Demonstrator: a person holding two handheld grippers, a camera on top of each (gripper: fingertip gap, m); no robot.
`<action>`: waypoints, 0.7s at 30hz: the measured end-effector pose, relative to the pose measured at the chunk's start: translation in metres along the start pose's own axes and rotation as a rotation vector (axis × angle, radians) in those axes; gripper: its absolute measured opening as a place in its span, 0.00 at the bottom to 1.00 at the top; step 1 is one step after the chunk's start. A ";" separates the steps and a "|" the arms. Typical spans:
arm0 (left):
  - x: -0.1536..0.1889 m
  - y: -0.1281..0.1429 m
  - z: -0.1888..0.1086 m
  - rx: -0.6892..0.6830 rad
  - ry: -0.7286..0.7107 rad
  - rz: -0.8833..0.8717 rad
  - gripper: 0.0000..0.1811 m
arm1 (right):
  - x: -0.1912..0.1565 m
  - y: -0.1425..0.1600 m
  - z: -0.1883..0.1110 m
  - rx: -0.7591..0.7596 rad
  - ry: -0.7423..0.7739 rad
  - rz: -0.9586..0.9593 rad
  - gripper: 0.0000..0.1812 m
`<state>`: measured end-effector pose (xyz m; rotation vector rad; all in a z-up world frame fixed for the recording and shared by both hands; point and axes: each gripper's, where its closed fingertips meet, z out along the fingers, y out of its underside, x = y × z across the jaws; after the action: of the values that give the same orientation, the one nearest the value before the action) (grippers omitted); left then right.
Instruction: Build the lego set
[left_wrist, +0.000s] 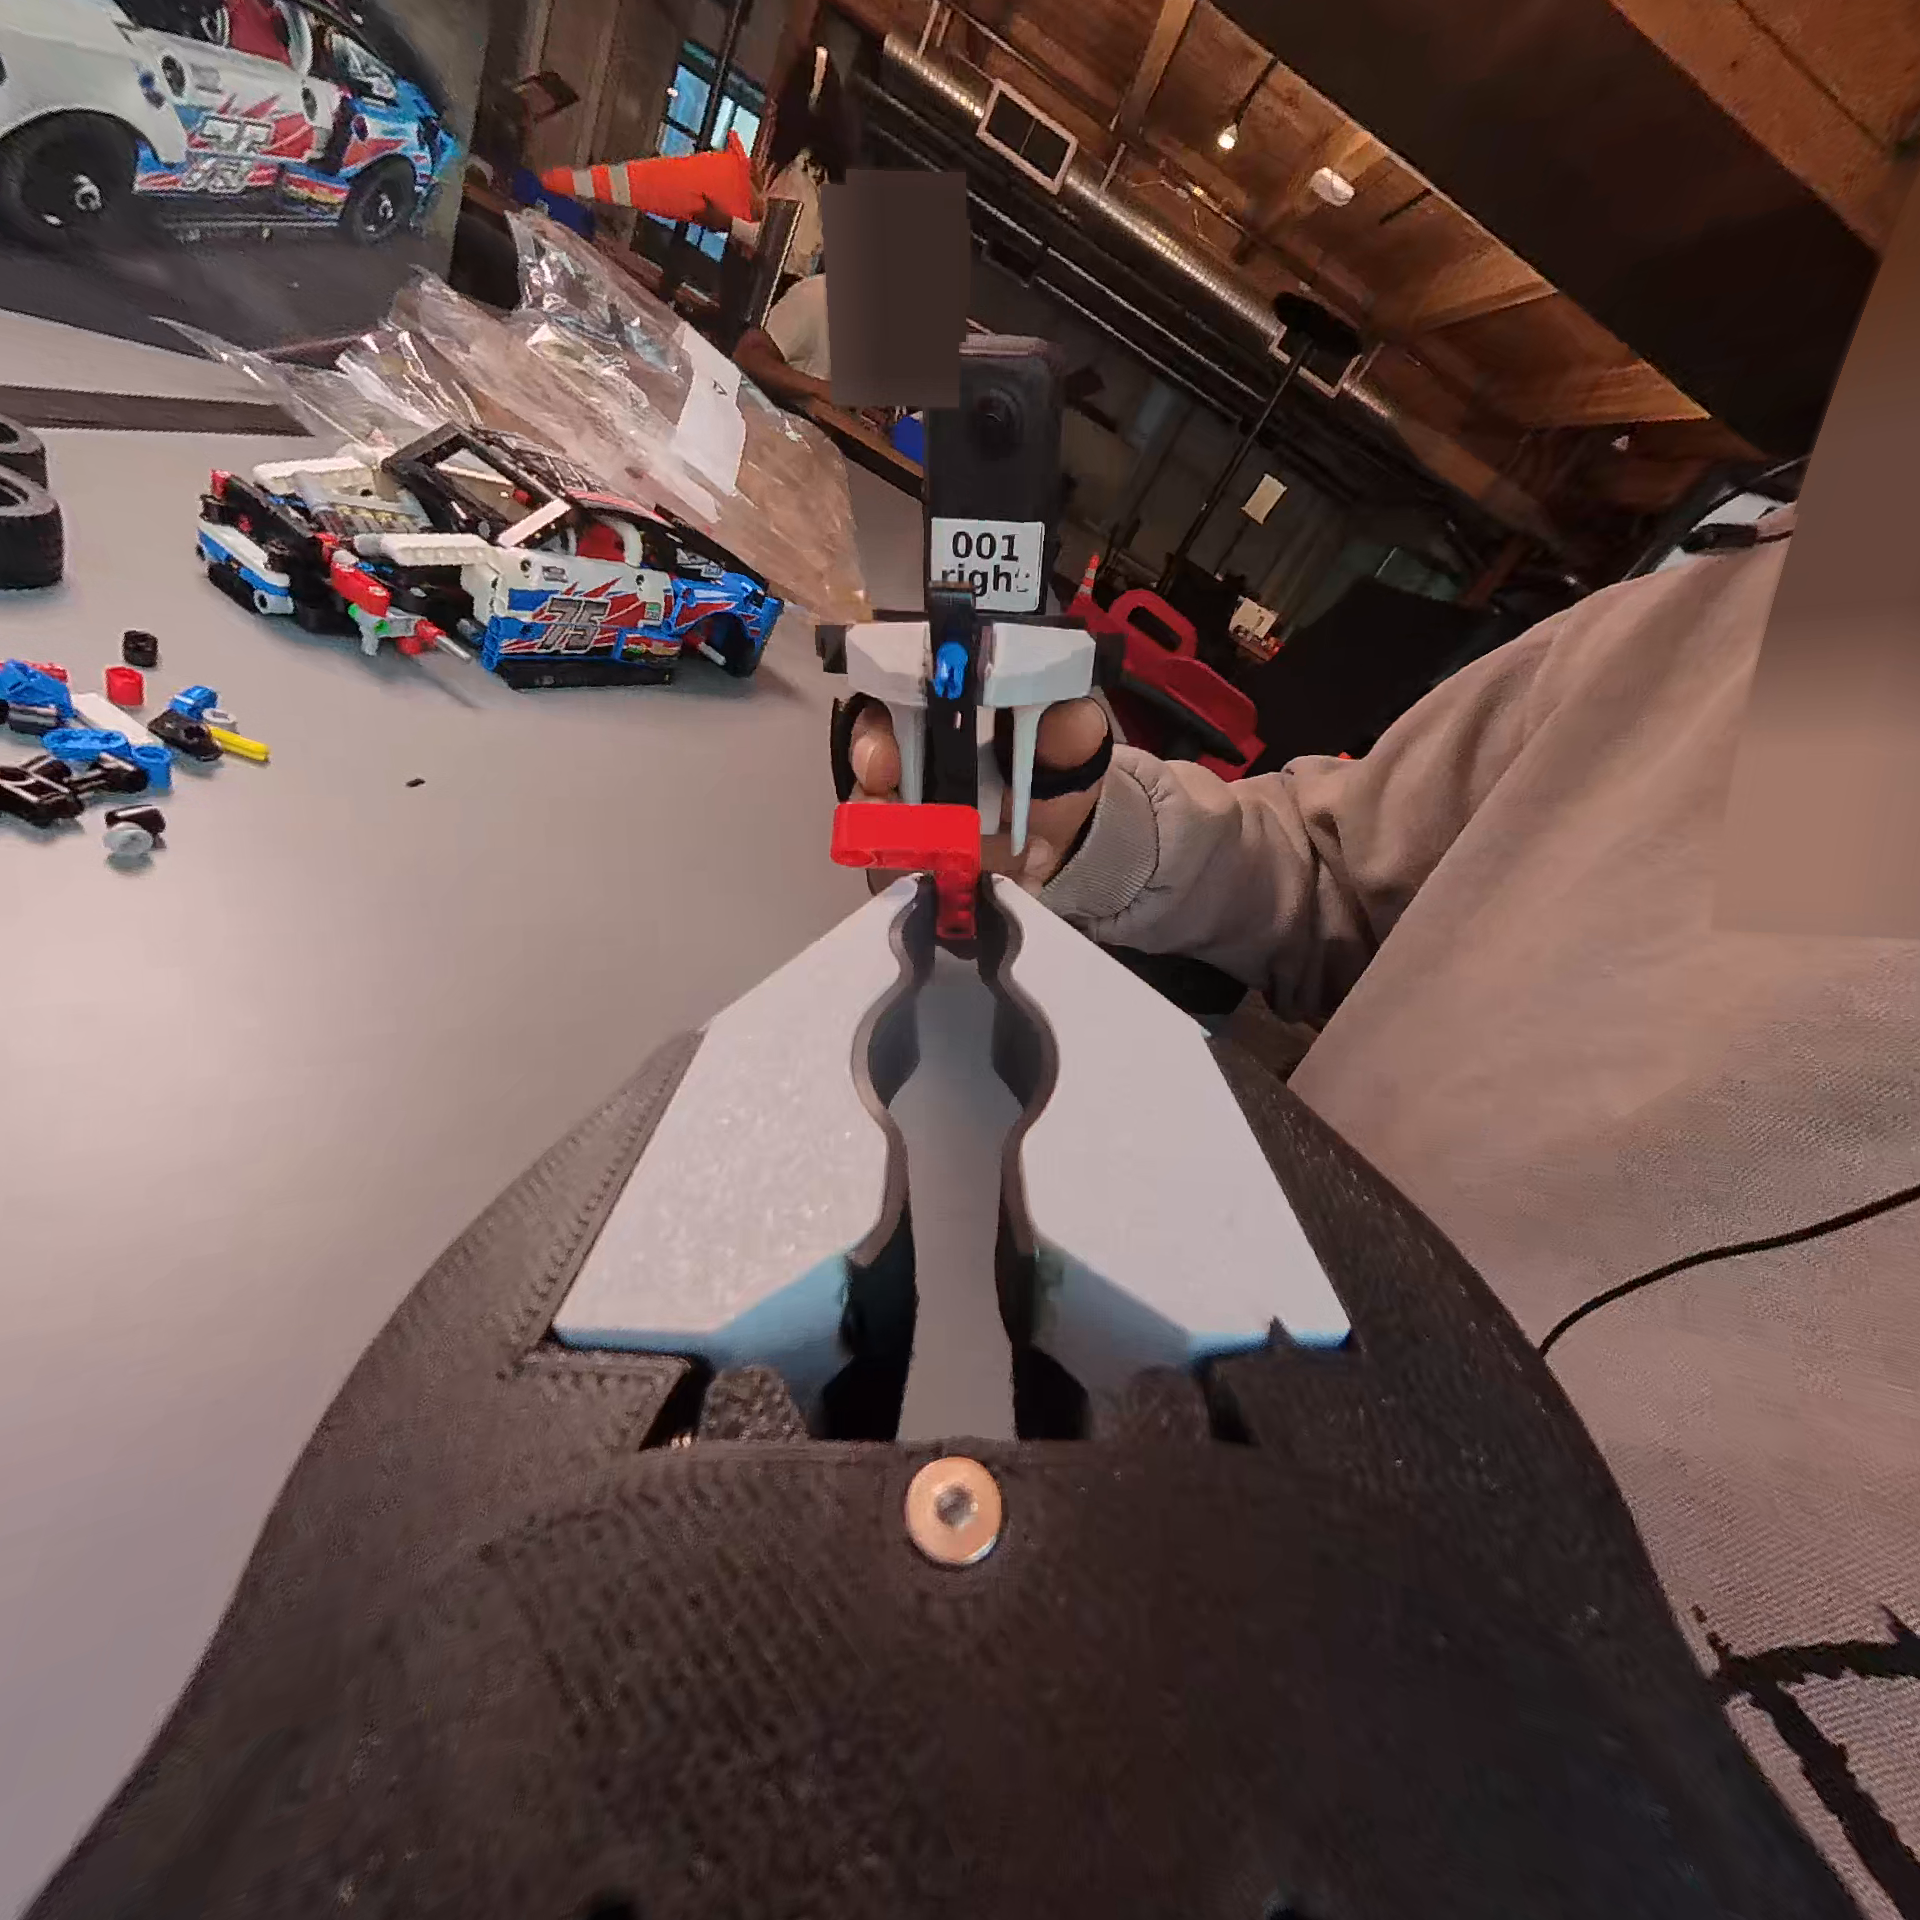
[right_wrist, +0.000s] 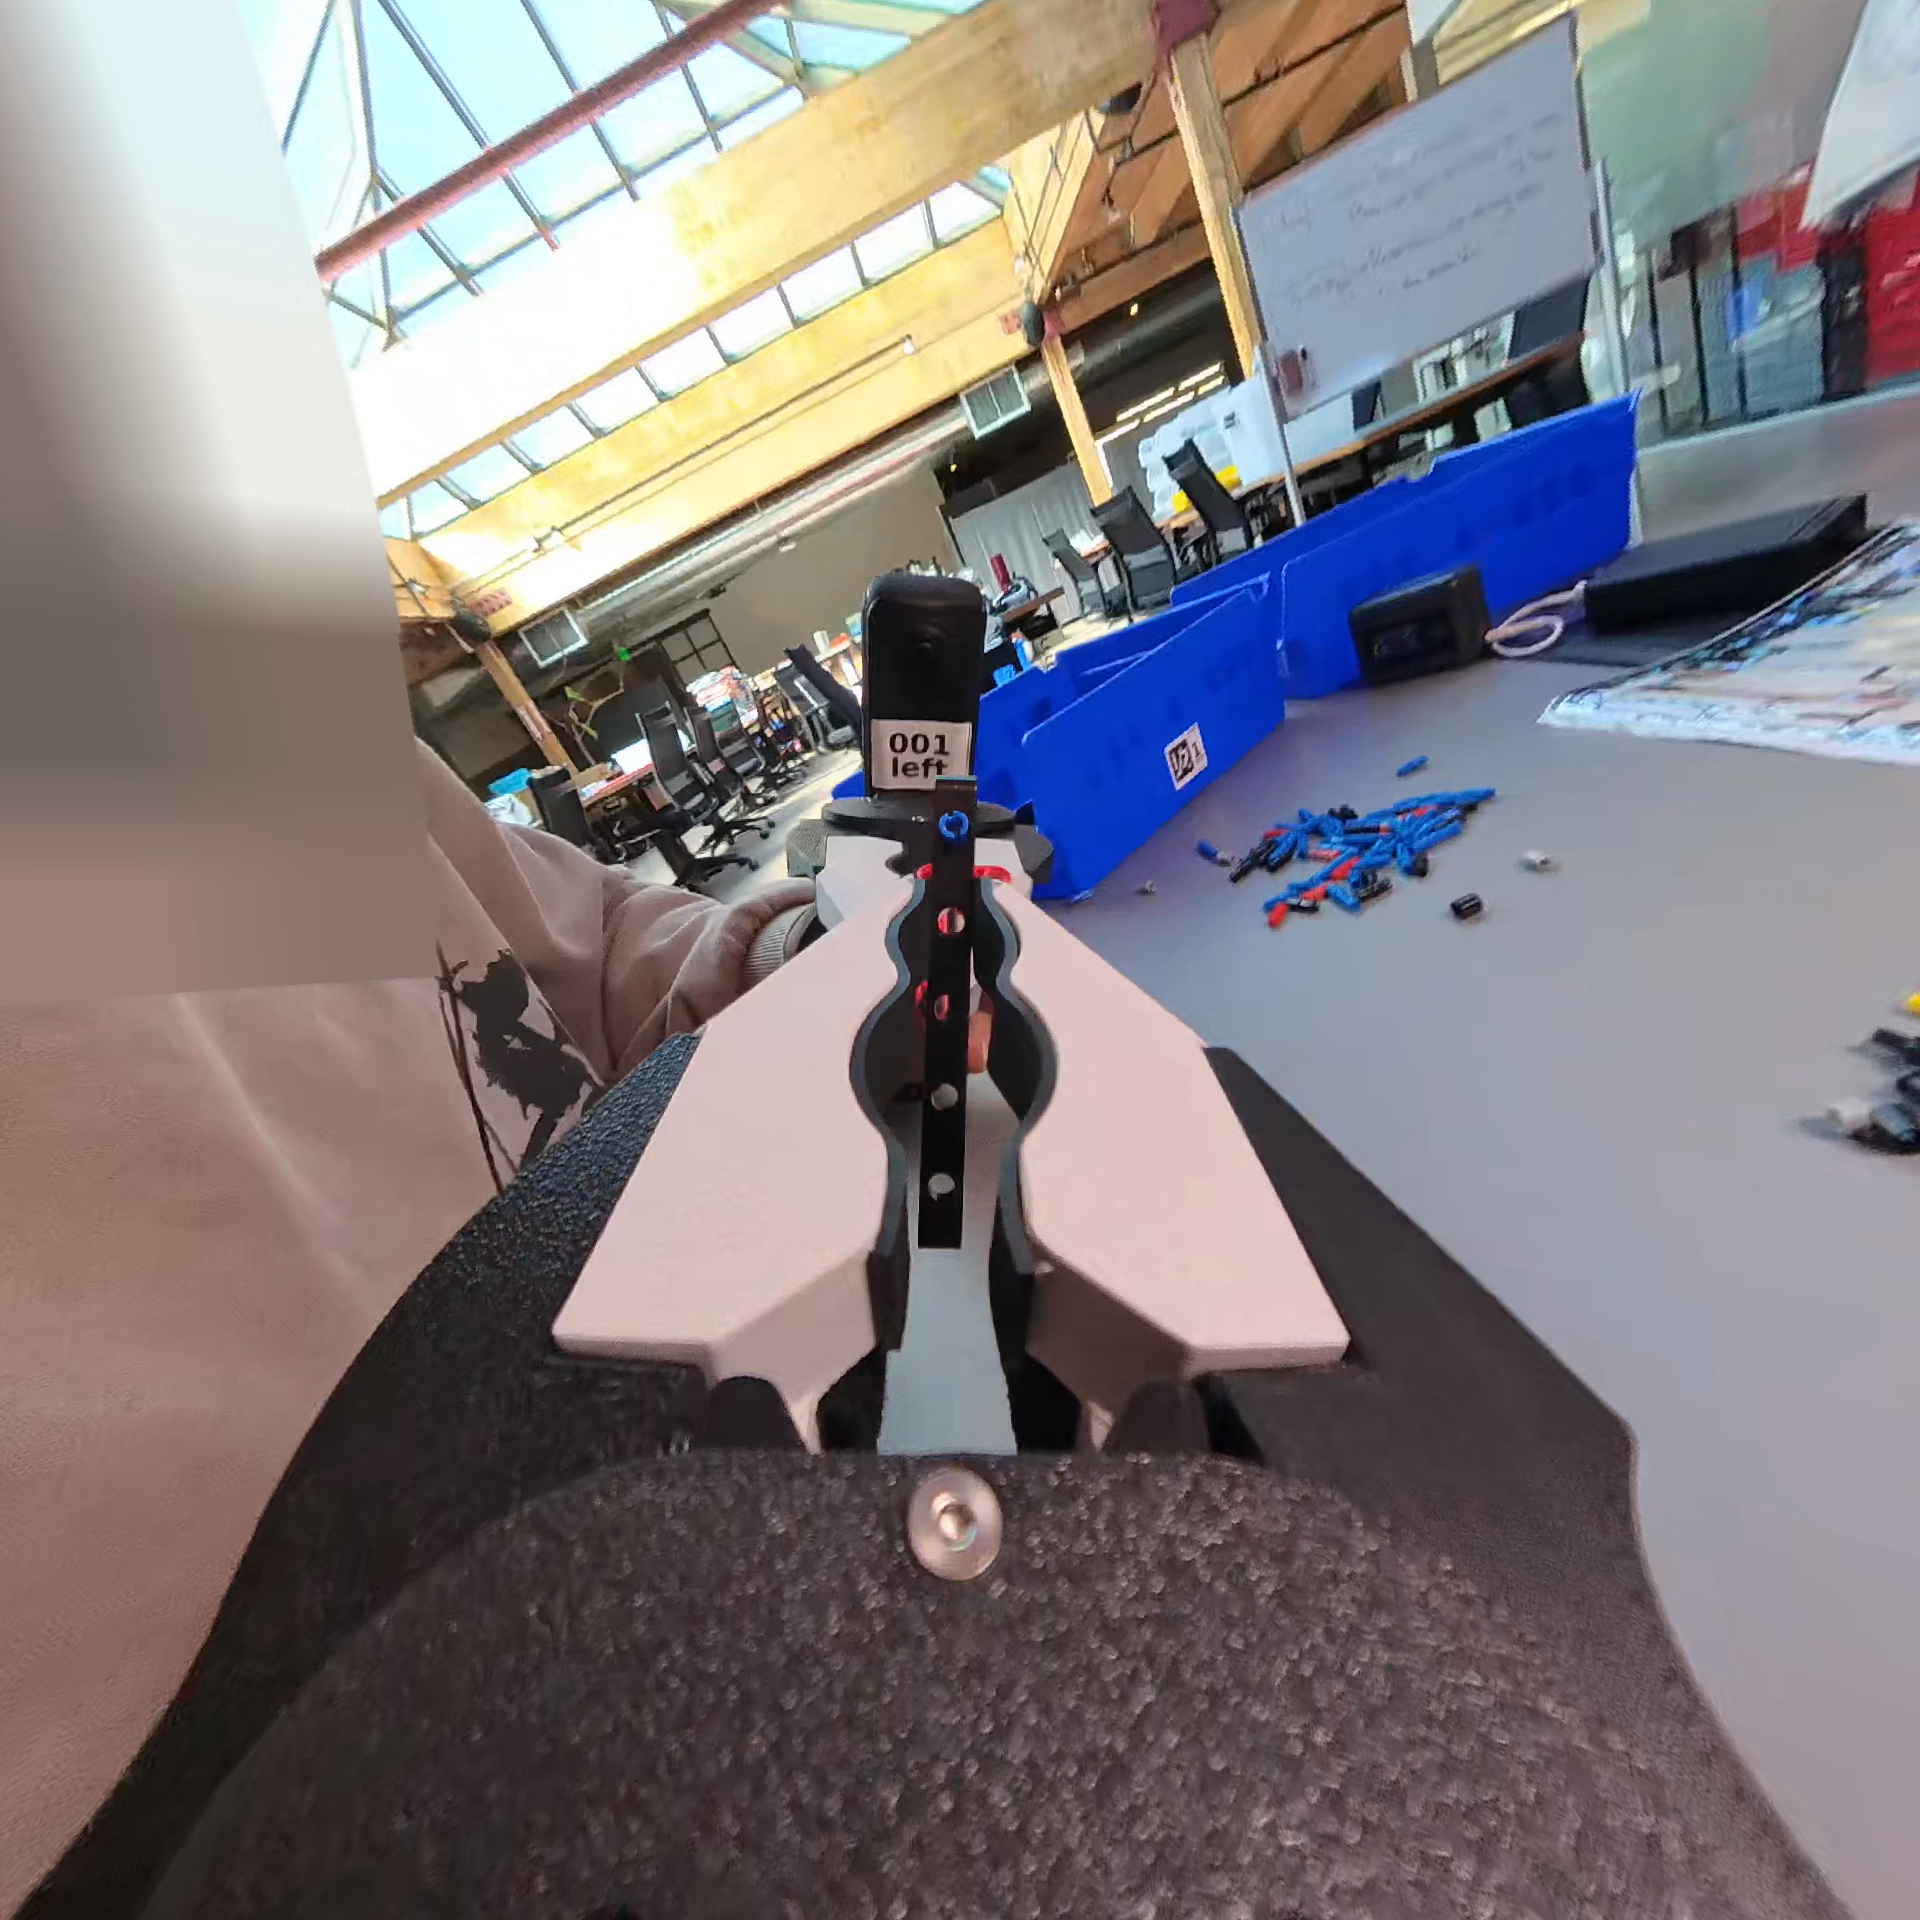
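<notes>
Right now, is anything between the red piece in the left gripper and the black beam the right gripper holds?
Nothing visible. The left gripper pinches the red L-shaped piece, which sits right at the black beam clamped in the right gripper. Whether they are actually touching cannot be told.

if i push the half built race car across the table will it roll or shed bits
The race car likely slides rather than rolls: no wheels show on it, and loose tyres lie apart at the table edge. Exposed pins and an open frame suggest a firm shove could pop pieces off. It is probably light, being plastic.
</notes>
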<state>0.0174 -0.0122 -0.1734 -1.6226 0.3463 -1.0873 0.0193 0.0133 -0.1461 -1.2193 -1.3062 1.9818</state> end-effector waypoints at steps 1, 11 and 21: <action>-0.001 0.004 0.002 -0.011 -0.015 0.007 0.03 | -0.002 0.007 0.003 -0.023 -0.016 0.028 0.03; 0.003 -0.002 0.001 0.039 -0.018 0.066 0.03 | 0.000 0.025 0.002 -0.148 0.001 0.047 0.03; -0.020 0.054 0.018 -0.339 -0.160 0.235 0.03 | 0.012 0.050 -0.006 -0.354 0.123 -0.121 0.03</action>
<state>0.0373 -0.0063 -0.2297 -1.8984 0.6231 -0.7428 0.0230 0.0041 -0.1966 -1.3585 -1.6720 1.6098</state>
